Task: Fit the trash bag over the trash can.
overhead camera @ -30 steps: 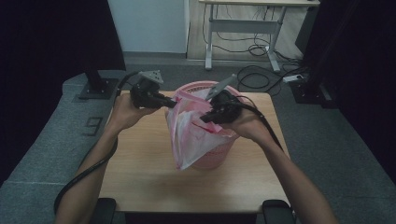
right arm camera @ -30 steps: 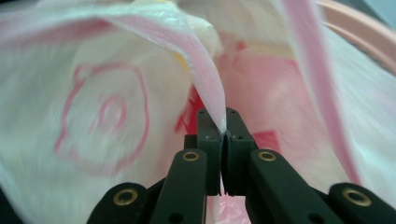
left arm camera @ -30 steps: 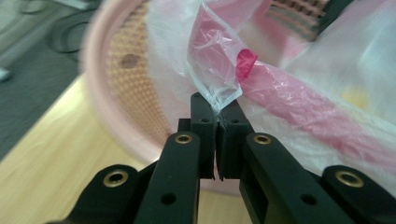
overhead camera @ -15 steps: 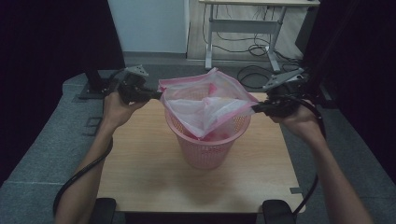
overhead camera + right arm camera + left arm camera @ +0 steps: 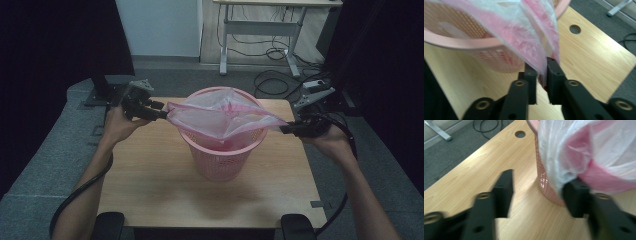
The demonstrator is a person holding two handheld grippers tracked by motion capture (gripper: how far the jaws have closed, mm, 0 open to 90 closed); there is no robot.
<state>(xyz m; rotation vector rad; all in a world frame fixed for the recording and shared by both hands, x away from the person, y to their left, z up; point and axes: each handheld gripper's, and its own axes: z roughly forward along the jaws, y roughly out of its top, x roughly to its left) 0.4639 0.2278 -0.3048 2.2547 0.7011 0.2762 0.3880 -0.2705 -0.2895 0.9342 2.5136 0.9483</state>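
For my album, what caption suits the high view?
Two hand-held tongs stretch a pink bag over a pink basket on a wooden table.

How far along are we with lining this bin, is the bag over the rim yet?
Partly. Done: the bag hangs into the pink bin and its mouth is stretched wide. In hand: the right gripper pinches one edge; the left gripper looks open in its own view, the bag draped over one finger. Left: the edges sit above the rim, beyond it at both sides, not yet folded down over it.
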